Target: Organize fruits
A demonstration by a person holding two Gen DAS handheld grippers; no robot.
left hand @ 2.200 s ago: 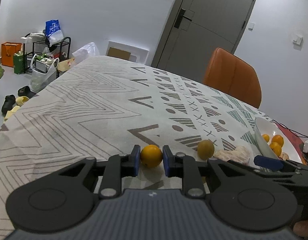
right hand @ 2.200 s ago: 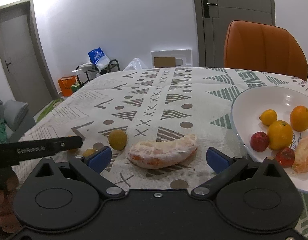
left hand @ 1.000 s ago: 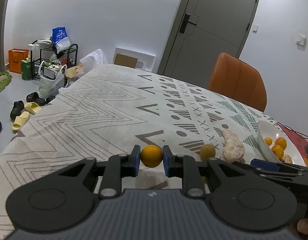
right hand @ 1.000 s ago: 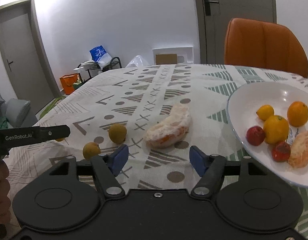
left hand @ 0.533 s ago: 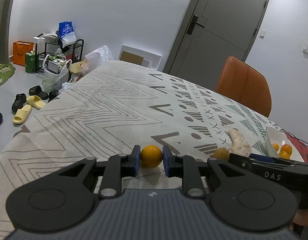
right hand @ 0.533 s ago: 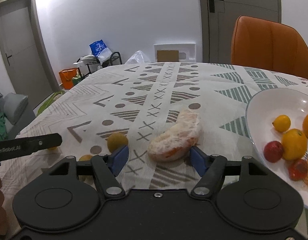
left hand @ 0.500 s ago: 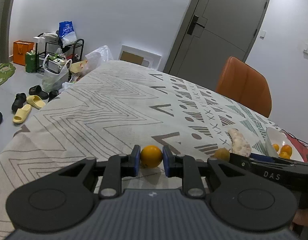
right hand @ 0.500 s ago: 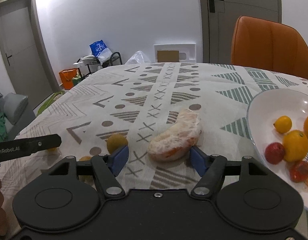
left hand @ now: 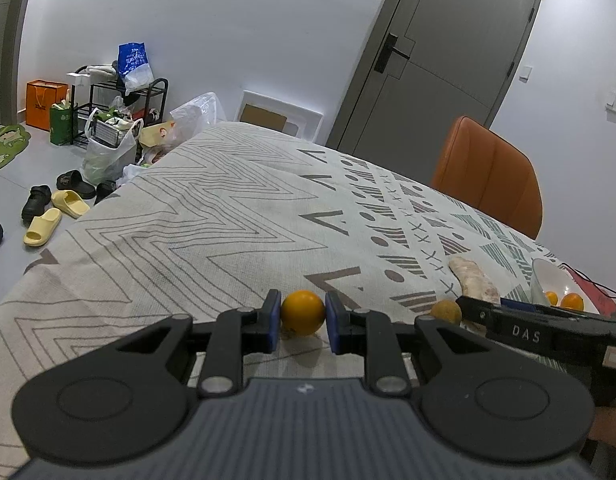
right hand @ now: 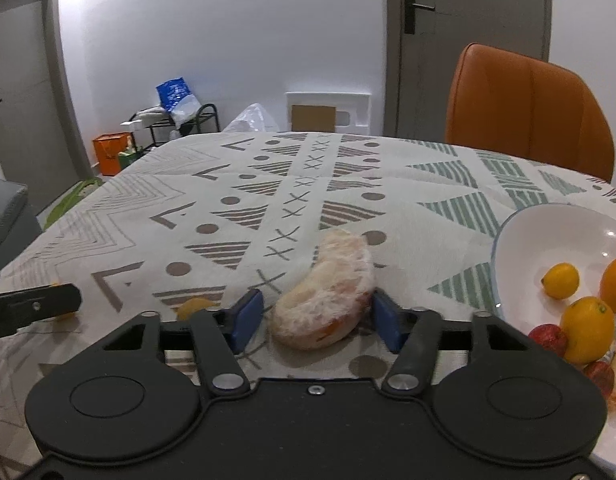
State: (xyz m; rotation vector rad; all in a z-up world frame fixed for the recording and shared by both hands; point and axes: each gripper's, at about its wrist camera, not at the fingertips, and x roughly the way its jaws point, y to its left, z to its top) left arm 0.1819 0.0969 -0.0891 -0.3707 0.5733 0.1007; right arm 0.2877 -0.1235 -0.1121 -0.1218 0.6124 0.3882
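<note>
Fruit count: one peeled segment (right hand: 325, 300) and two small fruits on the tablecloth (left hand: 212, 216); five or more in the white bowl (right hand: 547, 220).

Orange chair (right hand: 523, 108) standing at 1 o'clock. Left gripper (left hand: 302, 321) is clamping a small orange (left hand: 302, 312); right gripper (right hand: 315, 318), half open, is straddling the segment, right pad touching.

Orange fruit (left hand: 302, 312) — white bowl (right hand: 547, 224)

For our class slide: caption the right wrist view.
Right gripper open around a peeled citrus segment beside the white fruit bowl.
</note>
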